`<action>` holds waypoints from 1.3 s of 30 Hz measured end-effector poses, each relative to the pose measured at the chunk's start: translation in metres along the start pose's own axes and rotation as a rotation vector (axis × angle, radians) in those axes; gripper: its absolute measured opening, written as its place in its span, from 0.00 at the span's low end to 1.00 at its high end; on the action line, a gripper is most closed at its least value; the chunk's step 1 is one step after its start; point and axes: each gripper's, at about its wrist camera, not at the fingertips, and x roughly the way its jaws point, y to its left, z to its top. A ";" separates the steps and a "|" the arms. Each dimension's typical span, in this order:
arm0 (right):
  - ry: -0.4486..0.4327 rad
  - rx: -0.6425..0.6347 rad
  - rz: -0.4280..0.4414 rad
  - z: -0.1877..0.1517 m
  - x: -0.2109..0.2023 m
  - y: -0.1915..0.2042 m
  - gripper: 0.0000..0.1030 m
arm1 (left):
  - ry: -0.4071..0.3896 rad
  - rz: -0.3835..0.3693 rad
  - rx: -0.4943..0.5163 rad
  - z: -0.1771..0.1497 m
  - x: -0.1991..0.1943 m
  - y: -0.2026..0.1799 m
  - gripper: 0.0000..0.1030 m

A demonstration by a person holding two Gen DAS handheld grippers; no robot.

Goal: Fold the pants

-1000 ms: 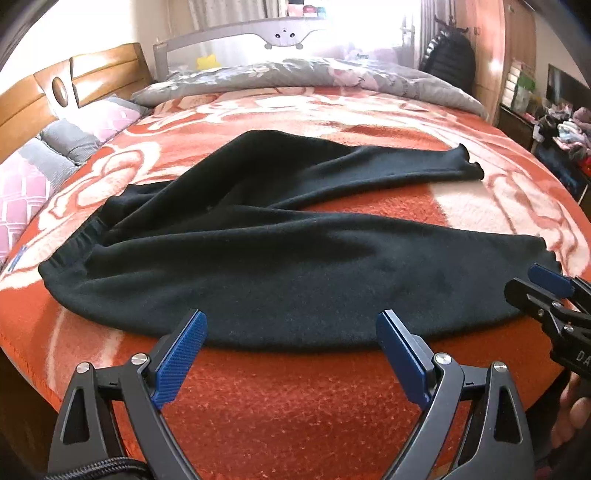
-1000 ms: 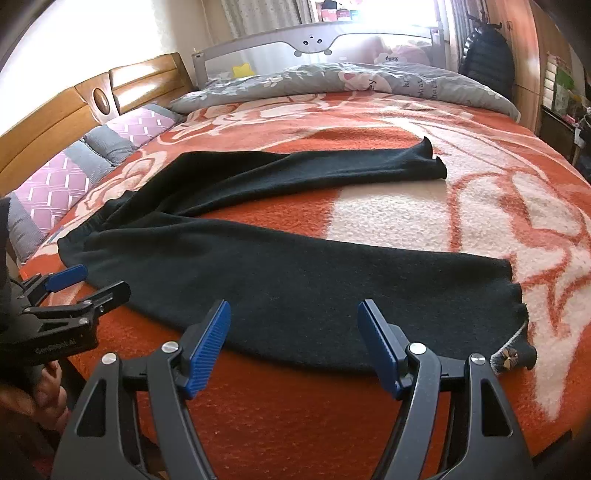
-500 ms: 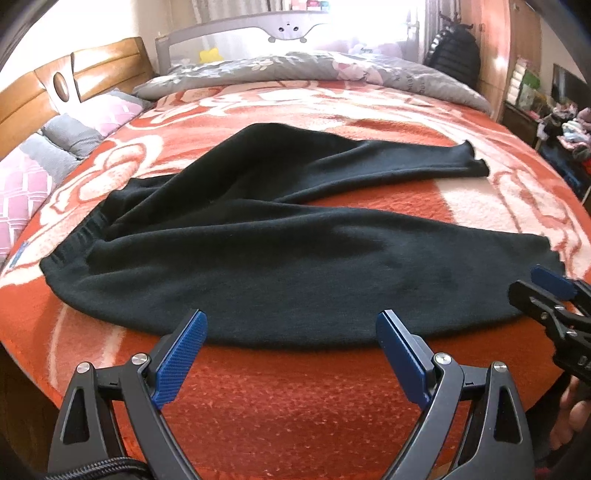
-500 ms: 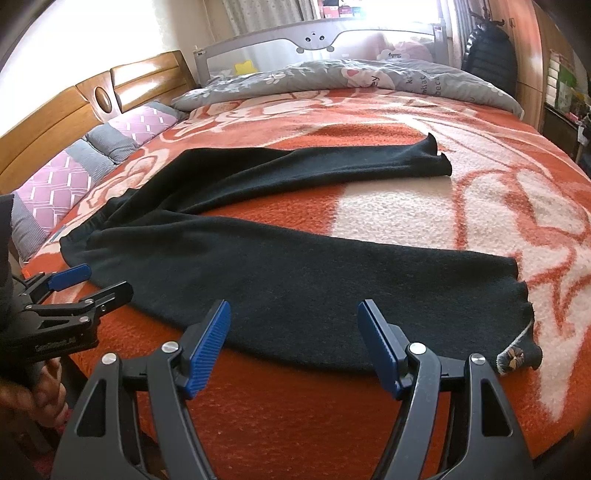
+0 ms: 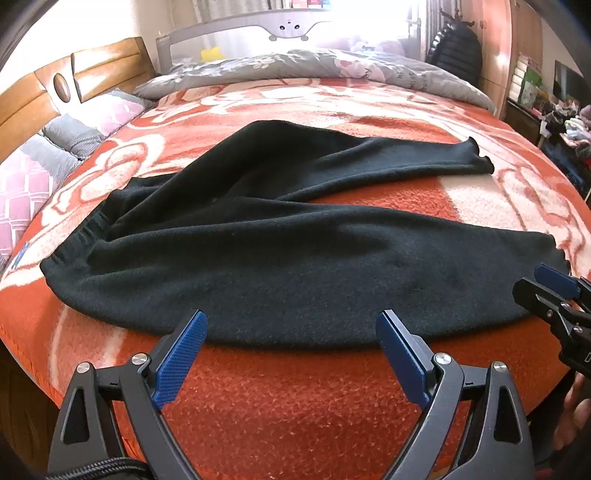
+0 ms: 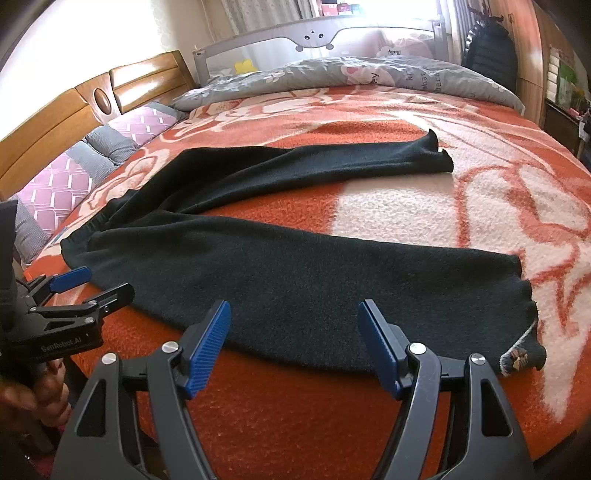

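Black pants (image 5: 295,266) lie spread on the red and white blanket (image 5: 295,398), waistband at the left, both legs running right, the far leg angled away. They also show in the right wrist view (image 6: 314,280). My left gripper (image 5: 291,332) is open and empty, its tips just over the near edge of the near leg. My right gripper (image 6: 293,319) is open and empty over the same edge, nearer the cuff (image 6: 524,354). The right gripper also shows at the left wrist view's right edge (image 5: 554,291), and the left gripper shows at the right wrist view's left (image 6: 74,295).
A wooden headboard (image 5: 55,96) and pillows (image 5: 48,155) stand at the left. A grey quilt (image 5: 314,70) and a bed rail (image 5: 288,26) lie at the far side. Furniture and clutter (image 5: 561,118) stand beyond the bed's right edge.
Both grippers have moved slightly forward towards the near leg's edge and stay open. The pants have not moved.
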 end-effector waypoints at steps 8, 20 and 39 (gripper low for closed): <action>0.000 0.001 0.000 0.000 0.000 0.000 0.70 | -0.002 -0.003 0.000 0.001 0.000 0.000 0.91; 0.005 0.007 0.010 -0.001 0.001 0.001 0.70 | -0.005 -0.011 0.017 0.005 0.000 -0.004 0.91; 0.052 0.115 0.083 0.084 0.026 -0.065 0.70 | 0.005 -0.182 0.148 0.106 0.036 -0.010 0.91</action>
